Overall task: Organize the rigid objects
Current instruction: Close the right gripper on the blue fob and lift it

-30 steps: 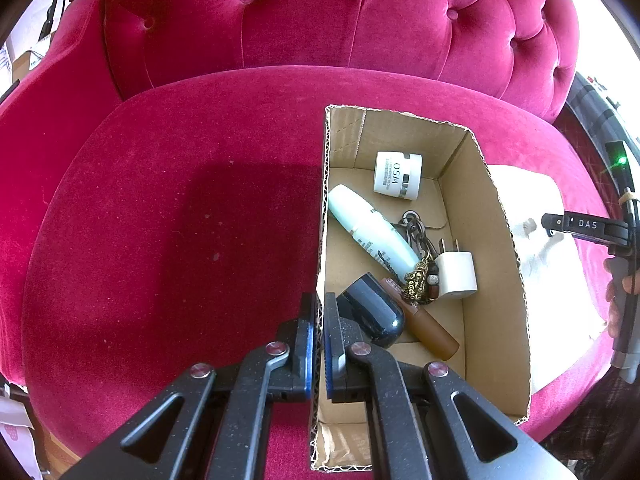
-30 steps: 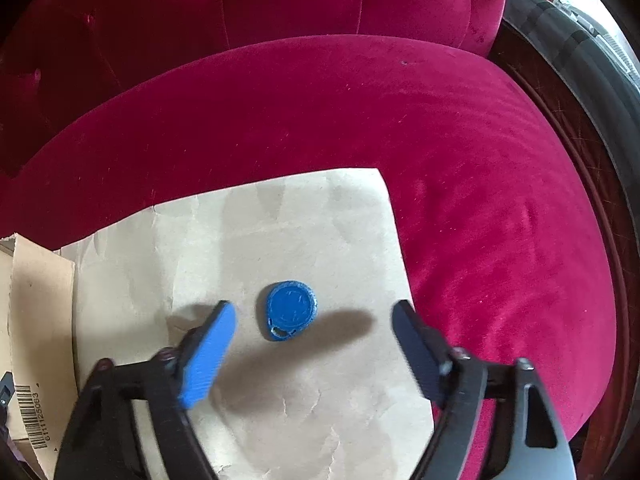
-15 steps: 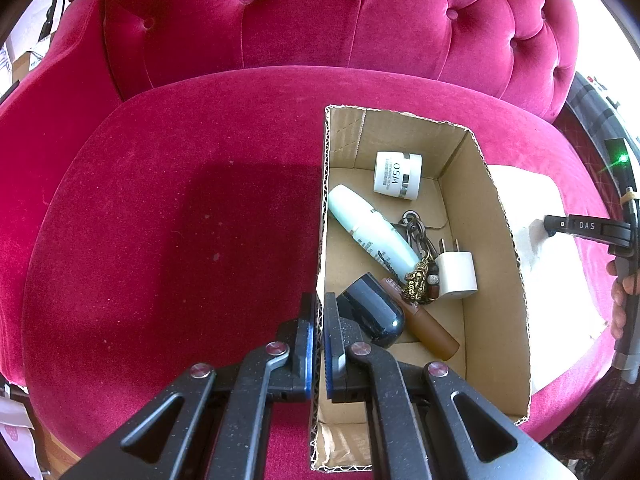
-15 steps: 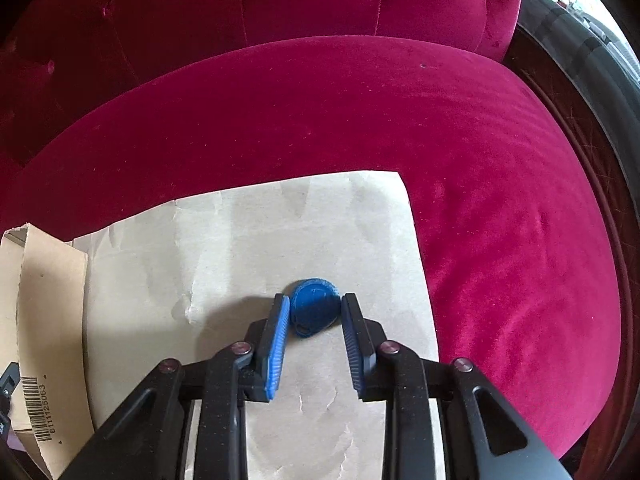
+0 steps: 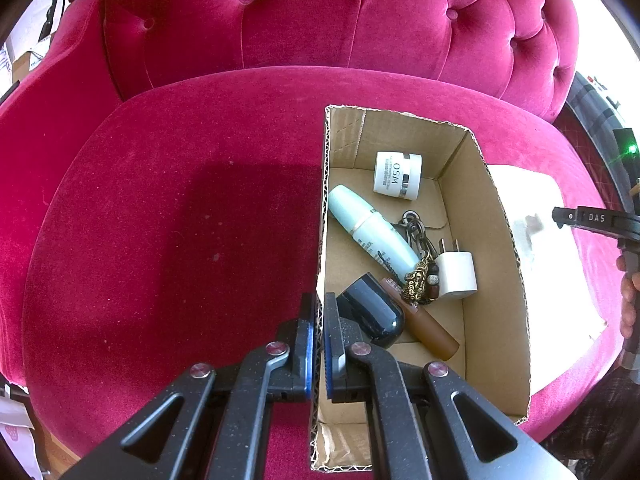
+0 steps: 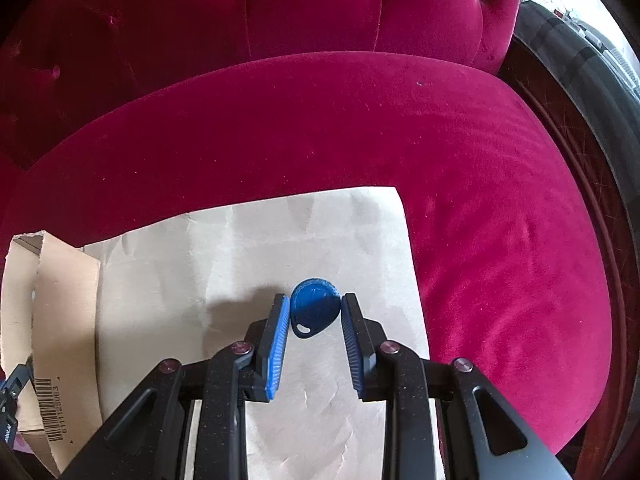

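Right claw is clamped on a small round blue plastic key fob, one blue ribbed pad on each side of it, fob tilted with its loop end toward the camera. Fob sits over a creased sheet of brown kraft paper spread on the seat of a magenta velvet tufted armchair; a shadow falls on the paper left of the claw. Whether the fob touches the paper cannot be told.

Left claw is pinched together on the near-left wall of an open brown corrugated cardboard box, one pad outside, one inside. Box stands on the chair seat, just left of the paper; in the right wrist view its corner with a barcode label shows at far left.

Inside the box:
- white squat jar with "OSM" print, at the far end
- pale mint tube-shaped bottle, lying diagonally along the left wall
- dark navy glossy rounded case, right beside the inner pad of the left claw
- brown cylindrical tube, lying diagonally, partly under the case
- brass-coloured charm keychain with beads and dark rings, draped over the bottle and tube
- white cube wall charger with two prongs, just right of the keychain

In the left wrist view the right claw's black finger, marked "DAS", shows at the right edge over the bright paper, with a person's hand on the handle.
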### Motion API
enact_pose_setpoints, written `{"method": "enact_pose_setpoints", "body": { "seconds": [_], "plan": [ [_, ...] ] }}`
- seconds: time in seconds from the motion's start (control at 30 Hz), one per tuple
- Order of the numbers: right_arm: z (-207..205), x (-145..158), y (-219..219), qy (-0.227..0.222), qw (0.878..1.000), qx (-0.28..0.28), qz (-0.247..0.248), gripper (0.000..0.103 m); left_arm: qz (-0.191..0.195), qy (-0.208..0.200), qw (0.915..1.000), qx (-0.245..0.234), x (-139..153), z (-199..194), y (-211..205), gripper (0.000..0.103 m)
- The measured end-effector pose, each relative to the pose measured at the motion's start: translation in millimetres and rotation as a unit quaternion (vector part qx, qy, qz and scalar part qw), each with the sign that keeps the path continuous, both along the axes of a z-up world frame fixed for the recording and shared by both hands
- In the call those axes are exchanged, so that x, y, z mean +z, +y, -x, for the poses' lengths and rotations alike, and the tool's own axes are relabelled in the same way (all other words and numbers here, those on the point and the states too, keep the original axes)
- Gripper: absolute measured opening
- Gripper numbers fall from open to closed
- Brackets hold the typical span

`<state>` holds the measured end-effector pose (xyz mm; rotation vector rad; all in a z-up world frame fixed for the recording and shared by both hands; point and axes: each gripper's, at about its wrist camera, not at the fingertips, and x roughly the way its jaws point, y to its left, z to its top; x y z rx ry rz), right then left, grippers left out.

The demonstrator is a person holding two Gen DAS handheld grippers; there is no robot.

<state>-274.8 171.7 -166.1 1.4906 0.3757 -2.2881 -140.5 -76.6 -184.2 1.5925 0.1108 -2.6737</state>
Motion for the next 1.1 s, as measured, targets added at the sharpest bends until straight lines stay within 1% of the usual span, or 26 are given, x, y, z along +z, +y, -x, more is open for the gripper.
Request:
{"method": "enact_pose_setpoints", "body": {
  "seconds": [0.17, 0.3, 0.63, 0.77, 1.1],
  "plan": [
    [-4, 9, -3, 0.007, 1.000, 0.007, 0.003, 0.028, 0.000, 0.000, 1.0000, 0.000, 0, 0, 0, 0.003],
    [2, 14, -8, 0.017, 1.000, 0.017, 0.006, 0.028, 0.000, 0.000, 1.0000, 0.000, 0, 0, 0, 0.003],
    [-11, 32, -23, 0.028, 0.999, 0.040, 0.017, 0.028, 0.000, 0.000, 1.0000, 0.000, 0, 0, 0, 0.003],
    [-23, 42, -32, 0.035, 0.997, 0.059, 0.023, 0.028, 0.000, 0.000, 1.0000, 0.000, 0, 1, 1, 0.003],
    [-43, 56, -59, 0.041, 0.992, 0.109, 0.040, 0.028, 0.000, 0.000, 1.0000, 0.000, 0, 0, 0, 0.003]
  ]
}}
